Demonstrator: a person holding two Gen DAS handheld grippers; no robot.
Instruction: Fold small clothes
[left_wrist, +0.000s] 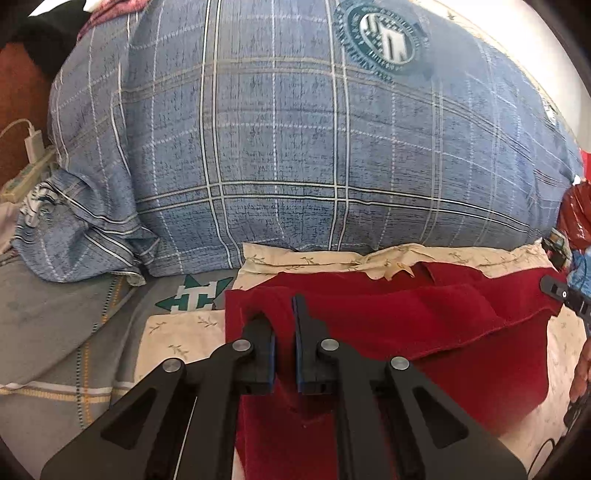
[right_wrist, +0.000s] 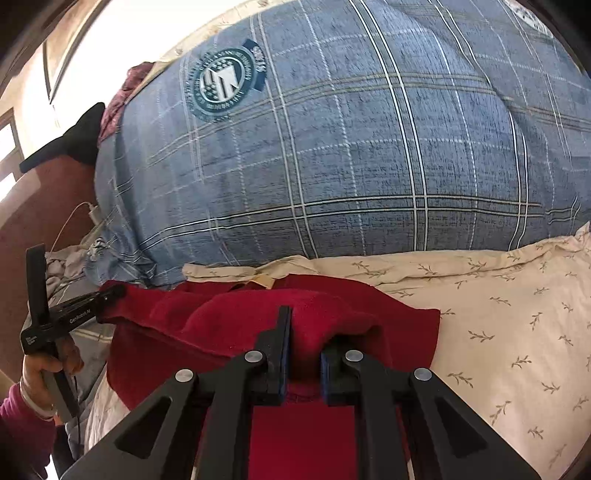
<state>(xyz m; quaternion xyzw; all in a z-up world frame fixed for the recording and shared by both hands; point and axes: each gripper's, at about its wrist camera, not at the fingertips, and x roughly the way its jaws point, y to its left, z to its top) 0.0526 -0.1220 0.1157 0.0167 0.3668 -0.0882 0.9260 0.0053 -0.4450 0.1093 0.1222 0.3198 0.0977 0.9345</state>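
Mid-fold: both the left tongs (left_wrist: 284, 321) and right tongs (right_wrist: 306, 332) pinch the red garment (left_wrist: 406, 325) low in frame (cream floral sheet (right_wrist: 498, 314) beneath), so the next move likely carries that edge across evenly.

The bed (left_wrist: 55, 332) is covered with a grey sheet that bears a green and white emblem (left_wrist: 194, 293). A cream cloth with a small leaf print (right_wrist: 498, 332) is spread over it. Across the far side lies a big blue plaid pillow (left_wrist: 295, 147), its lower edge resting on the cream cloth. A red garment (right_wrist: 258, 314) lies on the cream cloth, partly doubled over itself. At the bed's far left corner sit a white charger and cable (left_wrist: 31, 142).
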